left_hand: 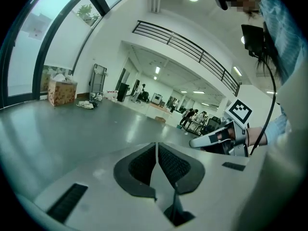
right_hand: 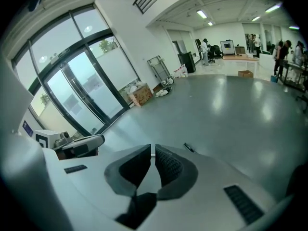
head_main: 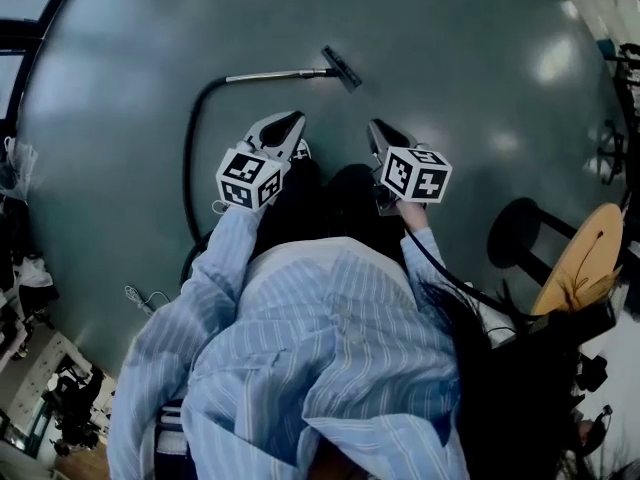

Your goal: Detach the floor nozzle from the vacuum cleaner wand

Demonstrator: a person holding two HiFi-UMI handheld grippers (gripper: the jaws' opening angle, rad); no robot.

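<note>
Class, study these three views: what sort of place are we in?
Probably a large open hall or lobby of a workplace building: a wide, glossy grey floor, tall glass doors, and a railed upper balcony.

L gripper (left_hand: 157, 149) jaws together, empty, R gripper (left_hand: 197, 141) alongside, grey floor (left_hand: 72, 129)

On the floor (head_main: 450, 58) the wand (head_main: 275, 74) lies ahead of the person, with the floor nozzle (head_main: 342, 67) at its right end. The hose (head_main: 188, 158) curves back from its left end. A stool (head_main: 515, 230) stands well to the right.
</note>
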